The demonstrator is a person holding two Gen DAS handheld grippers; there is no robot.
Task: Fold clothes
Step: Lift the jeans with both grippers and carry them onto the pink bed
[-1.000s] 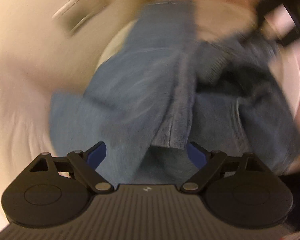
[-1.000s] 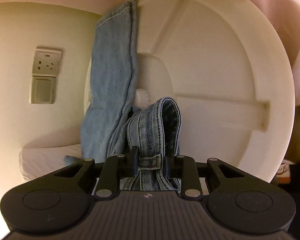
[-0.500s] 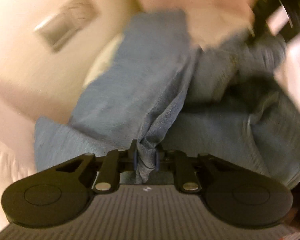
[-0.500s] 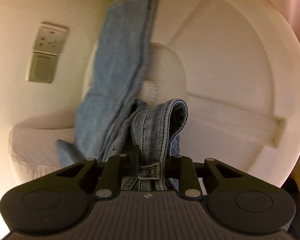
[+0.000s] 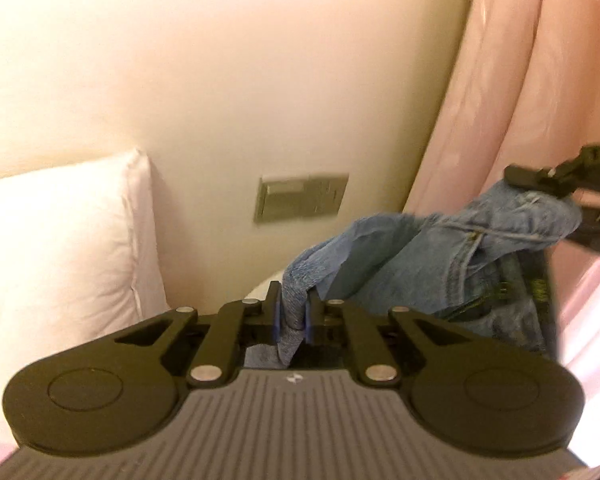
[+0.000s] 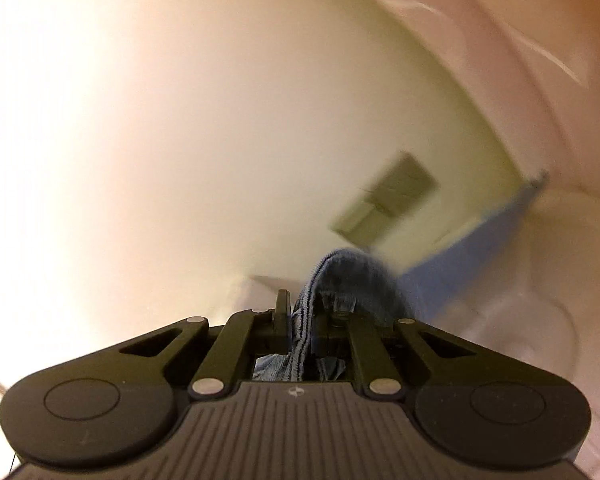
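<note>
Here the left gripper (image 5: 292, 316) has its blue-padded fingers (image 5: 276, 314) pinched tight on a fold of the blue jeans (image 5: 440, 264), which hang in the air in front of the cream wall (image 5: 220, 80). The denim stretches up and to the right to the right gripper (image 5: 556, 188) (seen at the frame's edge), whose fingers clamp the waistband end; its own view shows the seamed cloth (image 6: 340, 280) nipped between them, blurred. A white pillow (image 5: 60, 240) leans against the wall, a grey switch plate (image 5: 300, 198) sits beside it, and pink curtains (image 5: 540, 80) hang at right.
</note>
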